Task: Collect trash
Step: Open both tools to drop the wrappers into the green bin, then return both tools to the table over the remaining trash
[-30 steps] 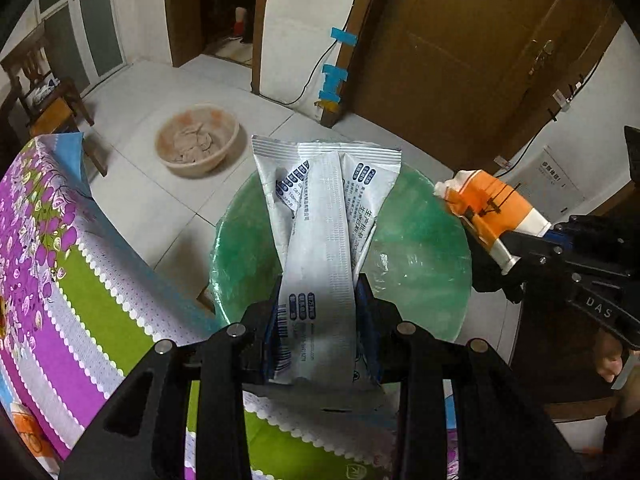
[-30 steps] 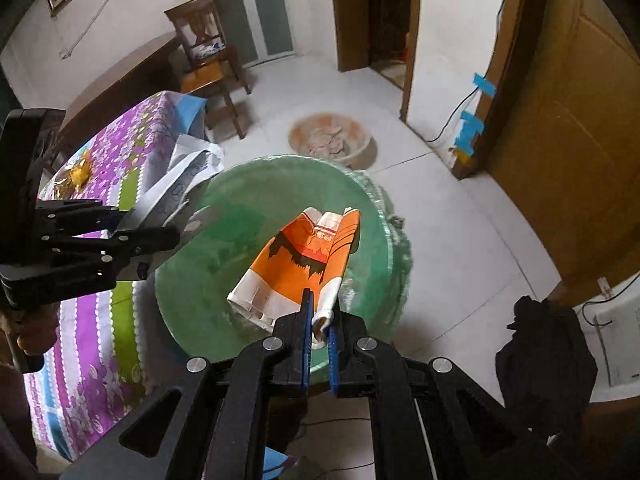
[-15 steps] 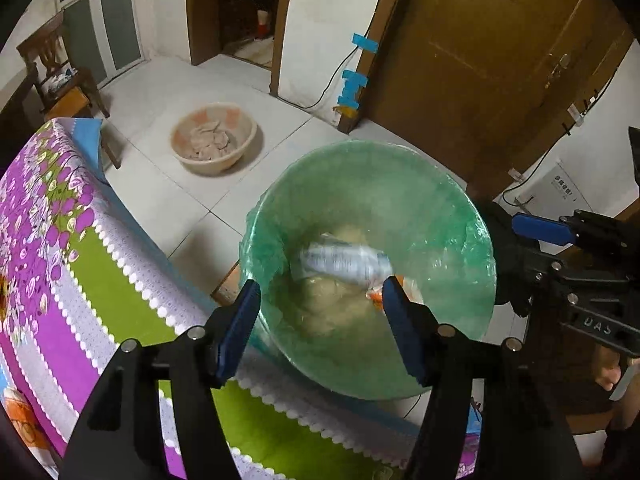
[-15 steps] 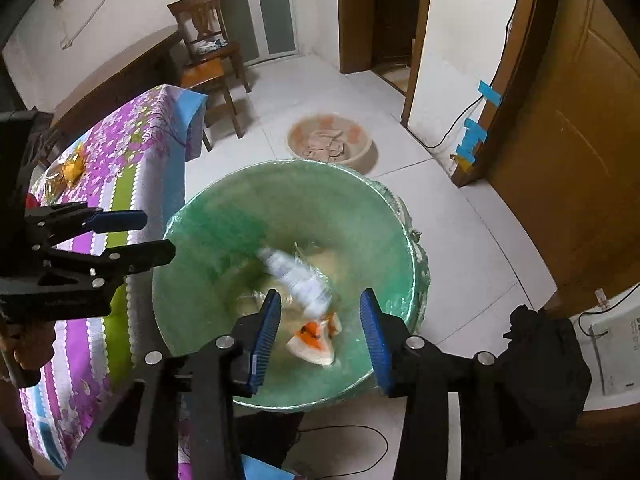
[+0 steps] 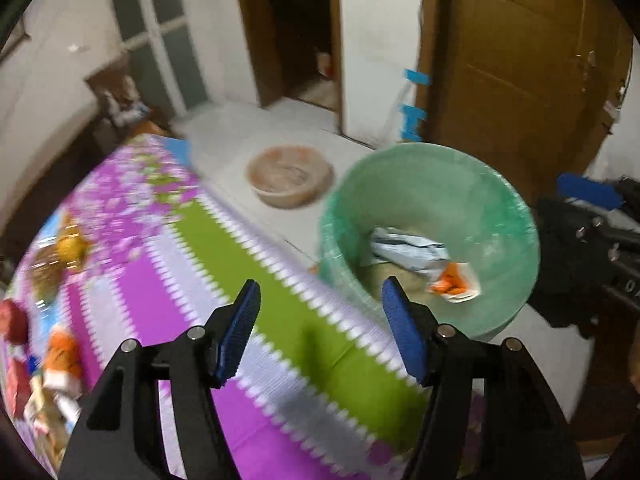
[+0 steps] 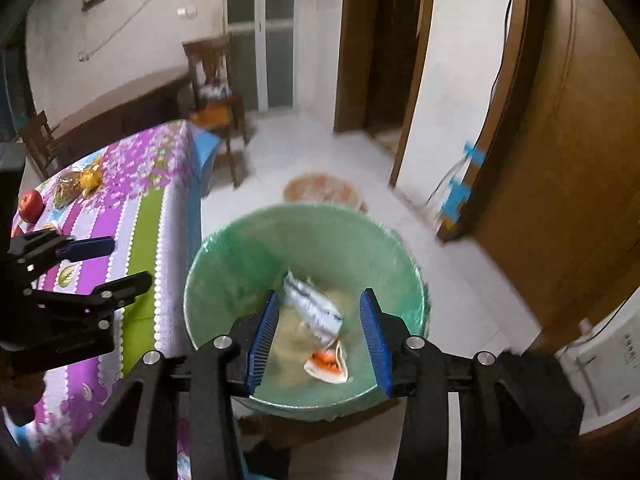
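Observation:
A green-lined bin (image 5: 436, 160) (image 6: 304, 212) stands on the floor beside the table. In it lie a white and blue wrapper (image 5: 408, 250) (image 6: 316, 312) and an orange and white wrapper (image 5: 454, 284) (image 6: 326, 362). My left gripper (image 5: 320, 284) hangs open and empty over the table's edge, just left of the bin. My right gripper (image 6: 320, 295) is open and empty above the bin's mouth. Each gripper shows in the other's view, the right gripper (image 5: 600, 216) beyond the bin, the left gripper (image 6: 116, 264) over the cloth. More wrappers (image 5: 60, 356) lie at the table's left.
The table wears a purple, green and white cloth (image 5: 160, 280) (image 6: 140, 208) with an apple (image 6: 30, 204) and a yellow packet (image 6: 86, 178) on it. A pink basin (image 5: 290, 174) sits on the tiled floor behind the bin. A wooden chair (image 6: 216, 92) and brown doors stand further back.
Both grippers opened and let go their wrappers, which dropped into the bin. Both views have since swung left toward the table, the left one more.

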Motion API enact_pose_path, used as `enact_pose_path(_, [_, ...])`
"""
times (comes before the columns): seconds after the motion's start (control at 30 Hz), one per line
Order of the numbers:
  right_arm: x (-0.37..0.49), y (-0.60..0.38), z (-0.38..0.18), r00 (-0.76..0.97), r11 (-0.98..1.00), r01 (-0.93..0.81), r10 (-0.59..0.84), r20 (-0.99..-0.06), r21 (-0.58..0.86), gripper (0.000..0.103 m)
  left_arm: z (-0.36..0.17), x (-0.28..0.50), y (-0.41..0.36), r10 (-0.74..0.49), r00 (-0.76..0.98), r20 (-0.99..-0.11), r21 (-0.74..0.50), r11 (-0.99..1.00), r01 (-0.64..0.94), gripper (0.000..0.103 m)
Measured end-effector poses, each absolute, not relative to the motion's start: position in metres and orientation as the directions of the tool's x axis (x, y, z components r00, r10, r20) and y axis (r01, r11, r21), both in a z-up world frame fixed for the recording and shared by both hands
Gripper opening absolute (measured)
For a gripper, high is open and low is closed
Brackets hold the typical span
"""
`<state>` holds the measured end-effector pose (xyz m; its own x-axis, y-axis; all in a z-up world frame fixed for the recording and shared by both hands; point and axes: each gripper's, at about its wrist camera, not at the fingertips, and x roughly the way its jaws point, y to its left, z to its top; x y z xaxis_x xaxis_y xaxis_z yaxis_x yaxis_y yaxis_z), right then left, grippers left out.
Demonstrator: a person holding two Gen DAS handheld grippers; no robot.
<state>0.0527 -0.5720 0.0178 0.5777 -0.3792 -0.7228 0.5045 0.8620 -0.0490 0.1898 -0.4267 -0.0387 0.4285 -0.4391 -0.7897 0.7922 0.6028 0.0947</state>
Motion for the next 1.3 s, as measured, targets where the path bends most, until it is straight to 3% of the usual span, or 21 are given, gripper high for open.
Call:
enact_pose_path(0.17, [0.031, -0.529, 0.022, 0.654, 0.853, 0.518, -0.444, -0.612, -0.065, 0.056, -0.034, 0.176, -0.383, -0.393, 0.568, -0.723, 0.178, 0.688, 0.704, 0.061])
enact_pose_path(0.23, [0.025, -0.511, 0.024, 0.675, 0.849, 0.522, -0.466, -0.572, -0.075, 0.059, -0.033, 0.167, -0.365, -0.375, 0.616, -0.693, 0.215, 0.708, 0.673, 0.069])
enact_pose_path(0.37, [0.016, -0.474, 0.025, 0.72, 0.859, 0.508, -0.462, -0.518, -0.06, 0.066, -0.03, 0.152, -0.331, -0.343, 0.695, -0.631, 0.268, 0.745, 0.611, 0.072])
enact_pose_path(0.63, [0.012, -0.401, 0.025, 0.769, 0.888, 0.446, -0.444, -0.46, -0.111, 0.083, -0.029, 0.131, -0.254, -0.33, 0.727, -0.603, 0.217, 0.808, 0.547, 0.086])
enact_pose_path(0.8, [0.025, -0.361, 0.015, 0.79, 0.926, 0.364, -0.363, -0.494, -0.099, 0.091, -0.028, 0.127, -0.197, -0.312, 0.742, -0.593, 0.181, 0.846, 0.501, 0.088])
enact_pose_path(1.17, [0.087, -0.278, -0.005, 0.799, 0.994, 0.111, -0.075, -0.597, 0.024, 0.09, -0.025, 0.161, -0.048, -0.21, 0.764, -0.61, 0.091, 0.939, 0.331, 0.088])
enact_pose_path(1.23, [0.103, -0.259, -0.007, 0.79, 0.998, 0.026, 0.017, -0.612, 0.062, 0.083, -0.028, 0.173, -0.025, -0.211, 0.745, -0.632, 0.073, 0.942, 0.329, 0.088])
enact_pose_path(1.3, [0.12, -0.239, -0.01, 0.77, 0.994, -0.051, 0.099, -0.631, 0.095, 0.069, -0.03, 0.18, -0.009, -0.219, 0.735, -0.642, 0.065, 0.939, 0.338, 0.088])
